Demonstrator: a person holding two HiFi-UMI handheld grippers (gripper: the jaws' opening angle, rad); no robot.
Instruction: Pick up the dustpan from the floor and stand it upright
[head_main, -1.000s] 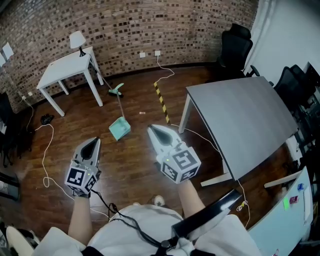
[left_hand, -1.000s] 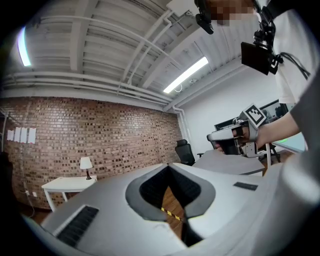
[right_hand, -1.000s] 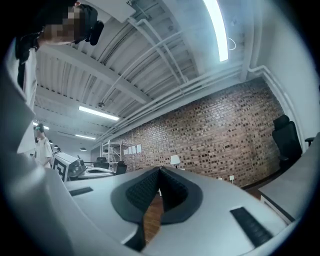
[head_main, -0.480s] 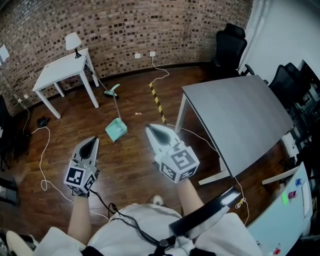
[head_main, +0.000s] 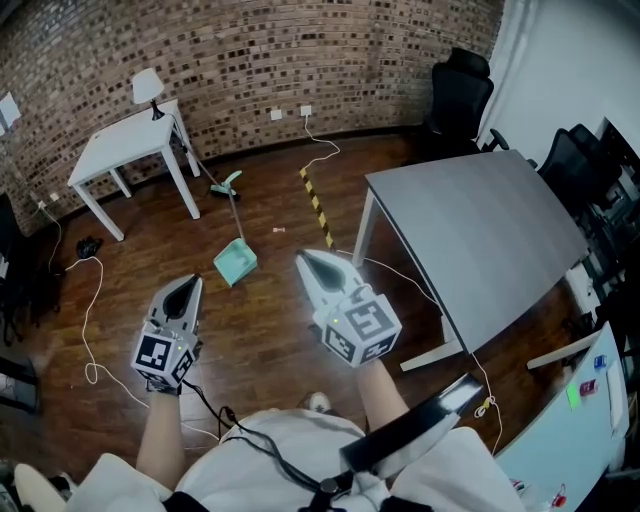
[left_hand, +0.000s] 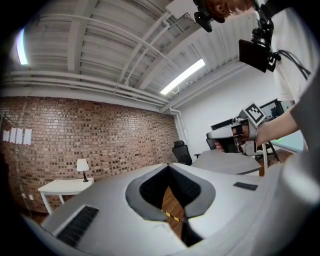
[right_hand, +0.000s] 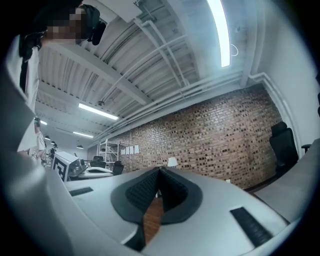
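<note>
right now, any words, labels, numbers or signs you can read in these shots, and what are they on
No readable text in any view.
left cube and right cube: square black-and-white code patterns, no letters or digits.
wall sheets: too small to read.
floor tape: yellow and black stripes, no words.

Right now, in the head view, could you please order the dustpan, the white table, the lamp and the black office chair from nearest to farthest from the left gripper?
Measured from the left gripper:
1. dustpan, on the floor just ahead, to its right.
2. white table, ahead on the left.
3. lamp, on that table's far corner.
4. black office chair, far right, near the brick wall.
</note>
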